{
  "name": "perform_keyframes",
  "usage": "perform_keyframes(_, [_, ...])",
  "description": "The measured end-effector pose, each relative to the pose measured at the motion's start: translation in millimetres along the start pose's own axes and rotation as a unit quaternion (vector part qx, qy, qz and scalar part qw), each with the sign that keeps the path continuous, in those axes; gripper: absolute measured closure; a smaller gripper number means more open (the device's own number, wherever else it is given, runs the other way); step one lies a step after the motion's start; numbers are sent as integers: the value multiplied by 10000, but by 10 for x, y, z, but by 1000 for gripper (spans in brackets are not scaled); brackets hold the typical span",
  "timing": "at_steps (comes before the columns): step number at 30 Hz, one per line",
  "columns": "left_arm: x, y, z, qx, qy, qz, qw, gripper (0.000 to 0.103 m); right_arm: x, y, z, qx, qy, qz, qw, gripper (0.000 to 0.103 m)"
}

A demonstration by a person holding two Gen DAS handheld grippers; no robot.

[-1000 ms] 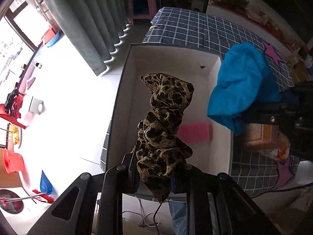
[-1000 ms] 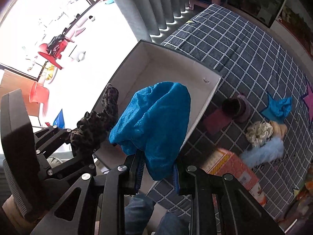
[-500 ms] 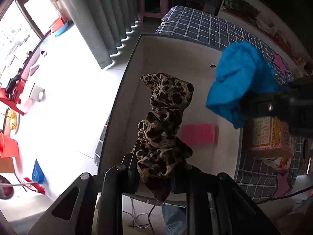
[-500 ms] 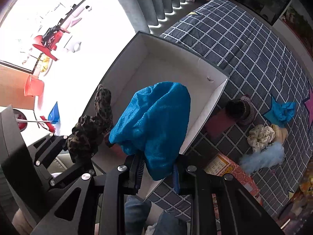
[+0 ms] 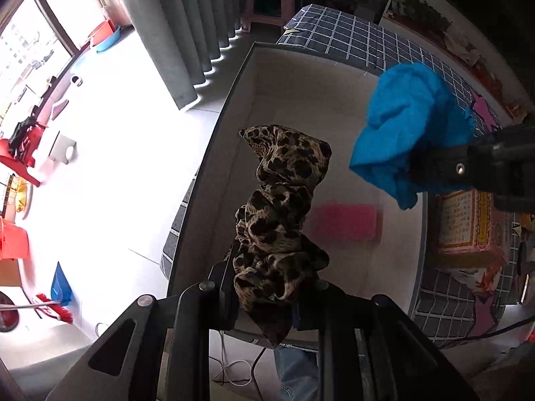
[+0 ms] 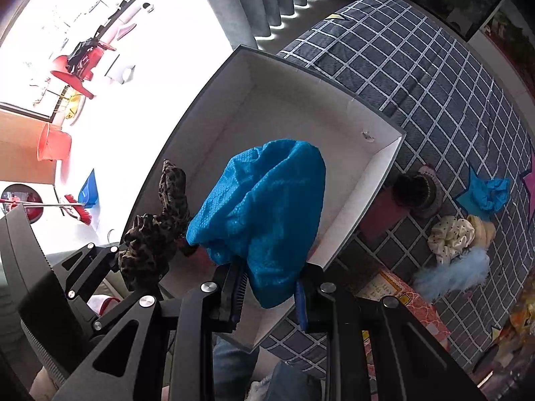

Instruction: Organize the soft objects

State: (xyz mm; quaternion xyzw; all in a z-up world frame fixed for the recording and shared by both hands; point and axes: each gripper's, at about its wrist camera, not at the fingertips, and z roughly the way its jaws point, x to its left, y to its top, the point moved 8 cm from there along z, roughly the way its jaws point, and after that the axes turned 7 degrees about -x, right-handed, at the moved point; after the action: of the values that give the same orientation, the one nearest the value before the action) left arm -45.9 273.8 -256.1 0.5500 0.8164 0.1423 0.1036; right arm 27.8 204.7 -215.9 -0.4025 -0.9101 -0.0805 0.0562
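A leopard-print scrunchie (image 5: 281,214) hangs from my left gripper (image 5: 267,295), which is shut on it above the near end of a white open box (image 5: 234,113). The blue cloth (image 6: 264,207) is pinched in my right gripper (image 6: 269,292), shut on it and pointing down over the same box (image 6: 381,173). In the left wrist view the blue cloth (image 5: 408,133) and right gripper sit at the right, over the box's right wall. A pink sponge (image 5: 346,222) lies on the box floor. The scrunchie (image 6: 157,230) shows left of the blue cloth in the right wrist view.
The box stands on a dark checked cover (image 6: 434,77). Right of it lie a dark and pink knit piece (image 6: 418,190), a blue cloth (image 6: 488,190), a dotted cream scrunchie (image 6: 449,237), a pale blue fluffy item (image 6: 451,274) and a printed packet (image 5: 464,224). Grey curtain (image 5: 174,33) and white floor lie left.
Both grippers have sunk a little toward the box, so it looks larger. The right gripper with the blue cloth has shifted from beside the box wall to over its inside. Grips are unchanged.
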Motion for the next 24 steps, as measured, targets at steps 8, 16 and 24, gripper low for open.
perform_keyframes(8, [-67, -66, 62, -8, -40, -159, 9999, 79, -48, 3, 51, 7, -86, 7, 10000, 78])
perform_keyframes(16, [-30, -207, 196, 87, 2, -615, 9981, 79, -169, 21, 199, 136, -272, -77, 9995, 78])
perform_keyframes(24, [-21, -273, 276, 112, 82, -745, 9971, 79, -243, 49, 393, 259, -342, -92, 9990, 78])
